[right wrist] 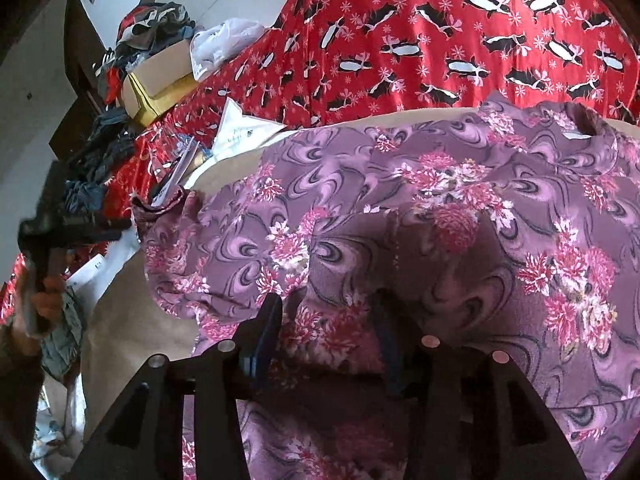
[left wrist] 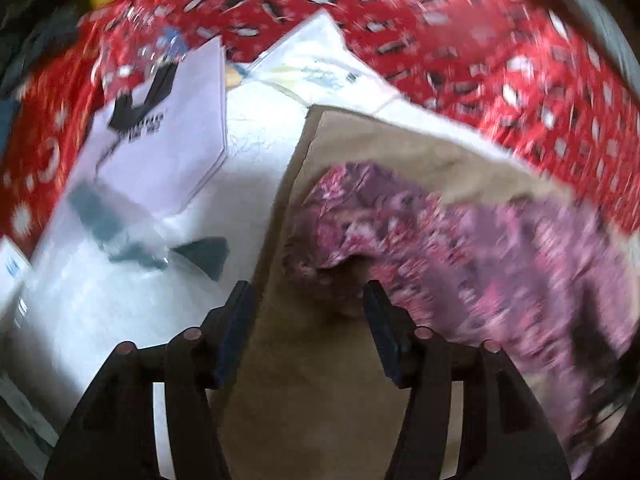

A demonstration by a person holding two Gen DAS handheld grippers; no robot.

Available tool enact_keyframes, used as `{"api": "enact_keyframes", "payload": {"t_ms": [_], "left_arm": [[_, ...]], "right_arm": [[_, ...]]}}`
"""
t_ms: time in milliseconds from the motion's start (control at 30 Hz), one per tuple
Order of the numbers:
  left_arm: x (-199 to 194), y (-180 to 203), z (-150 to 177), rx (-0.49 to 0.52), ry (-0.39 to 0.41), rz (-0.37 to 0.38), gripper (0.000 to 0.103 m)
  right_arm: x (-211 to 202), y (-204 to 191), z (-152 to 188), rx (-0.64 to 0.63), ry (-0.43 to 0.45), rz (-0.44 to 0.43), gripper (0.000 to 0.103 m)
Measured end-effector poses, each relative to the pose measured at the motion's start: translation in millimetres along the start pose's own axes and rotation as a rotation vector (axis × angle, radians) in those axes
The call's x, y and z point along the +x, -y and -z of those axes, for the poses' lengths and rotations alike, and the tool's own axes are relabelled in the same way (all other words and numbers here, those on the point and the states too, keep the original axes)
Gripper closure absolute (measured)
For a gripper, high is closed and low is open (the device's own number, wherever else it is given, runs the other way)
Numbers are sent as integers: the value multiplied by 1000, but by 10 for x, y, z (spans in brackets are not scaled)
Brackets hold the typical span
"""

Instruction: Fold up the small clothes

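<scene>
- left hand-held gripper [left wrist: 306, 300] spread wide, empty, garment [left wrist: 460, 240] edge just ahead.
- right hand-held gripper [right wrist: 326, 312] wide over garment [right wrist: 400, 208], gripping nothing.
- we judge: pre-fold; next, pinch edges.

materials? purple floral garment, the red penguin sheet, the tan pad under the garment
Purple floral garment: looks like thin, soft woven or knit cloth, matte; it drapes in loose folds and puckers.
Red penguin sheet: printed fabric with a slight sheen, maybe satin or polyester; the bright highlights along its creases suggest this.
Tan pad: plain matte beige, flat with a straight edge; could be felt, suede-like cloth or board. Can't tell which.
</scene>
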State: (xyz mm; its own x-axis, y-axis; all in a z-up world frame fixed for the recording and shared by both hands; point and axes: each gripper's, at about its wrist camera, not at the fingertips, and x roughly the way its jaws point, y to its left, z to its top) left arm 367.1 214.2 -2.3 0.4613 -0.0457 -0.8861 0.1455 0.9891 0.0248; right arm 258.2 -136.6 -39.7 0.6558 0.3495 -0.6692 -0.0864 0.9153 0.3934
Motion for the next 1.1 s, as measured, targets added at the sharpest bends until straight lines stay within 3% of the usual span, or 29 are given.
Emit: {"api": "enact_keyframes", "payload": {"t_ms": [100,200,267,367,467,667,933,1100], "left_arm": [[153,-20,-80,17,7,-80,44],[252,-99,-248,-45,22,-63,44],[317,-56,-299,-24,15,-65,43],[353,116,-296,66,41,-126,45],[380,149,-317,44,31,-89,96],[95,184,-349,-117,64,18,96],[-442,694,-401,-108,104,119,96],[-691,1235,-391,-74,110,182,96]], "right_arm": [[-1,12,1,2,5,-5,53],[1,14,-2,8,9,-13,53],[-2,28,-2,13,11,-20,53],[-10,34,5,16,14,-25,53],[-18,51,11,22,17,-33,53],[-34,49,-5,31,11,-37,53],[-348,94,-36,80,-30,-36,52],[-784,326,44,15,25,137,49]]}}
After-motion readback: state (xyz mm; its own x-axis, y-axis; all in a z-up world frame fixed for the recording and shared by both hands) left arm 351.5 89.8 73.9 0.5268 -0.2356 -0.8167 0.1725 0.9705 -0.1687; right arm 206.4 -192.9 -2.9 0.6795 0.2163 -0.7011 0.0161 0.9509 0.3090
